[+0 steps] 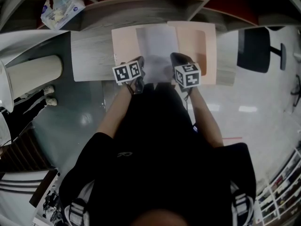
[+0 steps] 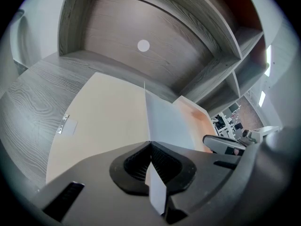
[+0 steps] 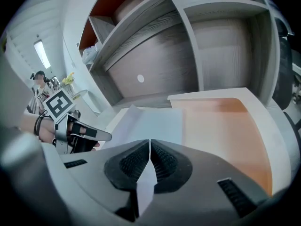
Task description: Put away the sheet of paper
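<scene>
Both near corners of the sheet of paper [image 1: 156, 51] are clamped, one per gripper, left gripper [image 2: 150, 147] and right gripper [image 3: 149, 145]. Its length is stretched toward frame top over the open folder [image 1: 207, 46].

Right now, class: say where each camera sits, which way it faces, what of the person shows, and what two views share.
Left gripper view: on the left gripper, looking along its jaws, shut on the sheet of paper, toward the shelves; shows the right gripper.
Right gripper view: on the right gripper, likewise; shows the left hand.
Head view: on the head, looking steeply down; shows both forearms and torso.
Shared: both gripper views show the sheet and the peach folder.
</scene>
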The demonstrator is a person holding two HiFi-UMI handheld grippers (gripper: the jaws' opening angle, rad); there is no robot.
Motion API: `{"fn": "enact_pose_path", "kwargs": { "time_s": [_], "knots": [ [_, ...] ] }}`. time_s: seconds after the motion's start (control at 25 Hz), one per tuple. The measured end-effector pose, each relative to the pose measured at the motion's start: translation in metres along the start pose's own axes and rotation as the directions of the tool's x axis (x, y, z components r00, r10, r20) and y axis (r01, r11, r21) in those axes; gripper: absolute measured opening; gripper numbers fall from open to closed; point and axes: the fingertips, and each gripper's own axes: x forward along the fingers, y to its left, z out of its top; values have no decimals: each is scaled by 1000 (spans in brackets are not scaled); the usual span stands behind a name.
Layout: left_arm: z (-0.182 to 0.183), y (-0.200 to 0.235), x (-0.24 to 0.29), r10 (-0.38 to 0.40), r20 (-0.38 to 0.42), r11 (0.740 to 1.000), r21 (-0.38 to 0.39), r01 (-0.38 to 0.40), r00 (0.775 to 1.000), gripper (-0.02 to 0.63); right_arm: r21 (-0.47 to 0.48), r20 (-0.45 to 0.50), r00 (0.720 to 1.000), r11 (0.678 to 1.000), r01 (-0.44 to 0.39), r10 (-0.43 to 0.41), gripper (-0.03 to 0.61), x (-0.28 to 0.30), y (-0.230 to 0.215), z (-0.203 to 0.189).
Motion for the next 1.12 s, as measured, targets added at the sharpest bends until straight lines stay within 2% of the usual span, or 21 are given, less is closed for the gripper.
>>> {"fn": "enact_pose_path", "kwargs": {
  "time_s": [1.12],
  "knots": [
    [-7, -37, 19, -22, -12, 1000, 6, 22, 1000, 45, 24, 35, 999, 1000, 8, -9, 25, -29, -26, -2]
  ]
}}
